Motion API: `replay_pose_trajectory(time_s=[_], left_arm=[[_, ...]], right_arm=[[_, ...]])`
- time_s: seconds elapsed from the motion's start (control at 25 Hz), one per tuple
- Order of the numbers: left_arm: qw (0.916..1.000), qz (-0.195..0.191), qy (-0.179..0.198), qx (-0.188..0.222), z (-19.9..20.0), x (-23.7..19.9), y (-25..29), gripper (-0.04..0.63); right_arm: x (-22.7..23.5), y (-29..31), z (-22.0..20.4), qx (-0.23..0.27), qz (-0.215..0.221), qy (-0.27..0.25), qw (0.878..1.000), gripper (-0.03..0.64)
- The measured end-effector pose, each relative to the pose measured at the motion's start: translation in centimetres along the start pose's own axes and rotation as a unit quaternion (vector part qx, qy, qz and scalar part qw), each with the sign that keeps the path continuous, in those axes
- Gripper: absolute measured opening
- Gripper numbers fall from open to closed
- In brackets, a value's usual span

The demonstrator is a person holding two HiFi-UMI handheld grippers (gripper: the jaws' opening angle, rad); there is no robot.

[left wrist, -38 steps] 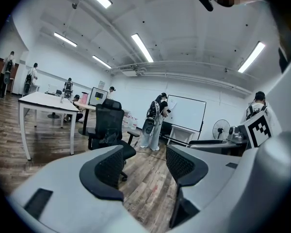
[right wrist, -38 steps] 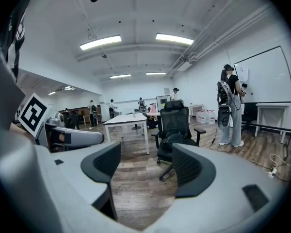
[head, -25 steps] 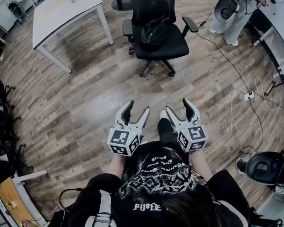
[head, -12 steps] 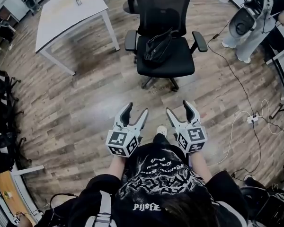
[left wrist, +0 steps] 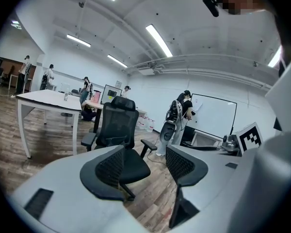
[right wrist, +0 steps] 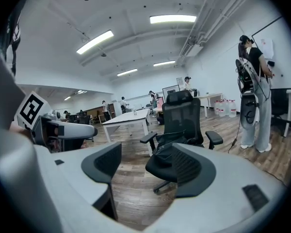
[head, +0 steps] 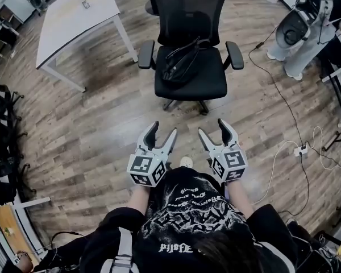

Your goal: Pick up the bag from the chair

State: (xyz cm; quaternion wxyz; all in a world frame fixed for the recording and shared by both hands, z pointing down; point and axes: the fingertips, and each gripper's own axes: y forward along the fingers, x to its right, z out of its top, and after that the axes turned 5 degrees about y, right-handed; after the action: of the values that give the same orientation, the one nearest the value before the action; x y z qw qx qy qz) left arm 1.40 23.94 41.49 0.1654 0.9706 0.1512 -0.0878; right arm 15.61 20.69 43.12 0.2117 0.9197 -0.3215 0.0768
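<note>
Probably soft and light, the bag slumps well ahead of the empty, wide-open left claw and right claw; grab its strap.

The room is lit brightly and evenly from above by long white ceiling light strips, blown out to pure white in both gripper views. A pale sheen is laid on the brown wood-plank floor in the head view, and soft shadow is cast beneath the black mesh office chair. Straight lines are bent towards every edge, and the gripper views are ringed by dark vignetting
</note>
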Motion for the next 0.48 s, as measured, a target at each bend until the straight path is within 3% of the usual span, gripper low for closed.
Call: replay_pose_trajectory(time_s=[0.48], left_arm=[[0.9995, -0.019, -0.003, -0.023, -0.2, -0.9, 5.8, 0.247]], right_arm=[[3.3, 2.5, 0.0, -0.008, -0.014, 0.017, 1.0, 0.334]])
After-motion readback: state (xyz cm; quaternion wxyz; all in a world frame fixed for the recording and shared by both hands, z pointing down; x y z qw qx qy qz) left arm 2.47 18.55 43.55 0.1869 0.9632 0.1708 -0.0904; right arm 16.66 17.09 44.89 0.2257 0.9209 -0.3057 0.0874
